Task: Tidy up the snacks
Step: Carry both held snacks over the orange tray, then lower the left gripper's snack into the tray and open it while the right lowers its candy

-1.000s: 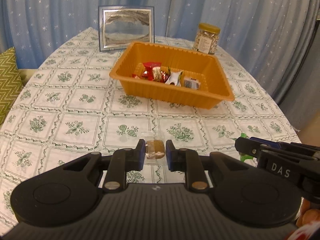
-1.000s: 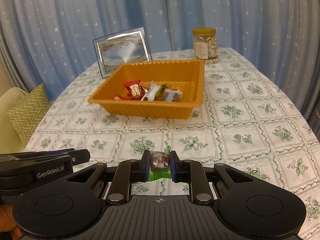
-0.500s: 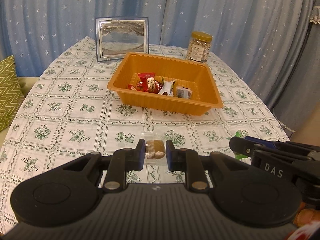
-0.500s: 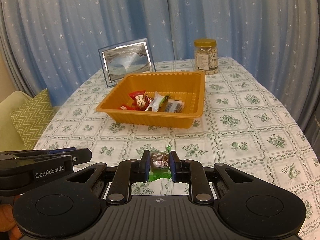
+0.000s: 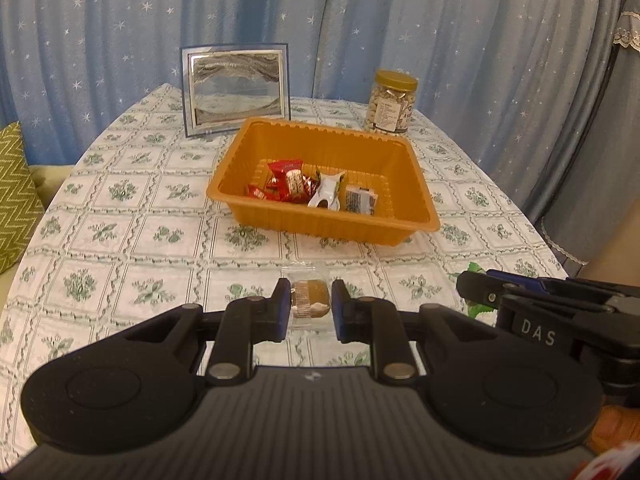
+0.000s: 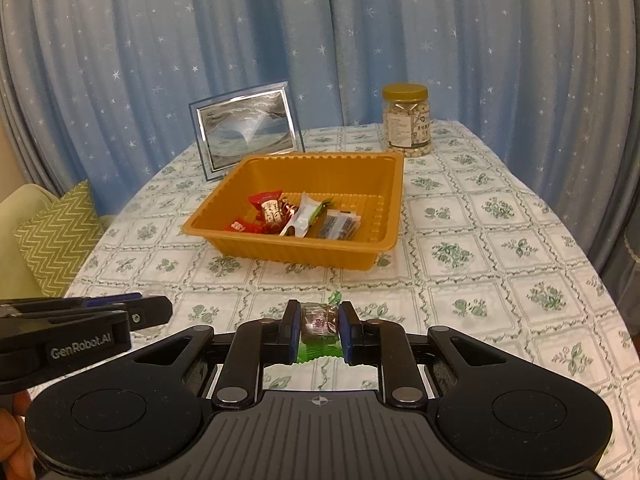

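Note:
My left gripper (image 5: 310, 300) is shut on a clear-wrapped brown snack (image 5: 307, 298), held above the tablecloth in front of the orange tray (image 5: 320, 224). In the right wrist view my right gripper (image 6: 319, 320) is shut on a green-wrapped candy (image 6: 319, 322), also lifted off the cloth on the near side of the orange tray (image 6: 280, 252). Several wrapped snacks lie in the tray: red packets (image 5: 286, 180), a white one (image 5: 326, 196) and a dark one (image 6: 338, 226). Each gripper shows at the edge of the other's view: the right gripper (image 5: 466, 288) and the left gripper (image 6: 160, 312).
A framed picture (image 5: 236, 88) and a gold-lidded jar of nuts (image 5: 390, 102) stand behind the tray on the oval table's floral cloth (image 5: 120, 232). Blue starred curtains hang behind. A green zigzag cushion (image 6: 56, 236) lies off the table's left edge.
Both grippers have risen and drawn back from the tray with their snacks still held. The tray and the table's far end look smaller and lower in both views.

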Tool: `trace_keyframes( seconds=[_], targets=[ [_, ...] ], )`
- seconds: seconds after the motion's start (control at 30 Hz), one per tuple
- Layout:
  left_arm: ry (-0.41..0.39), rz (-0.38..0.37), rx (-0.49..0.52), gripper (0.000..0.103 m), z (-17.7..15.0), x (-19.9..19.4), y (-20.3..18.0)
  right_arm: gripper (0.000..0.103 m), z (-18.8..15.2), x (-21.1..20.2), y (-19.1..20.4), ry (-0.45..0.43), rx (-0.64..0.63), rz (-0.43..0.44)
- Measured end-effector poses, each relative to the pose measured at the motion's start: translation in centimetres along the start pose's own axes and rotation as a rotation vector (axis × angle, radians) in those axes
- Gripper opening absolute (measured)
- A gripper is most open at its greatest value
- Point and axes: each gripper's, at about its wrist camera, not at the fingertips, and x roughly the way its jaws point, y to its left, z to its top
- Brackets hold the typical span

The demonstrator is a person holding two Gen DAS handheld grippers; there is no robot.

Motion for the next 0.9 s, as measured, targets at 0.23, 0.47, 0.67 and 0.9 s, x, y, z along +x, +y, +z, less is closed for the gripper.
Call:
trace_keyframes(
  seconds=[0.23,0.47,0.67,0.9],
  targets=[
    [-0.017,-0.005,0.002,0.019,2.5,1.4,0.5,0.02,2.7,1.5,-0.7,-0.013,-0.012,-0.004],
    [-0.034,-0.02,-0.007,0.019,5.8,3.4,1.4,0.02,6.1,3.6,-1.4,-0.023,-0.022,-0.004],
    [-0.035,-0.028,-0.006,0.019,8.6,5.7,1.9,0.02,8.9,6.1,-2.1,-0.016,-0.025,0.0],
    [-0.018,-0.028,0.005,0.019,10.8,8.9,2.3,0.02,10.9,9.7,-2.6,0.015,-0.036,-0.007]
  ],
)
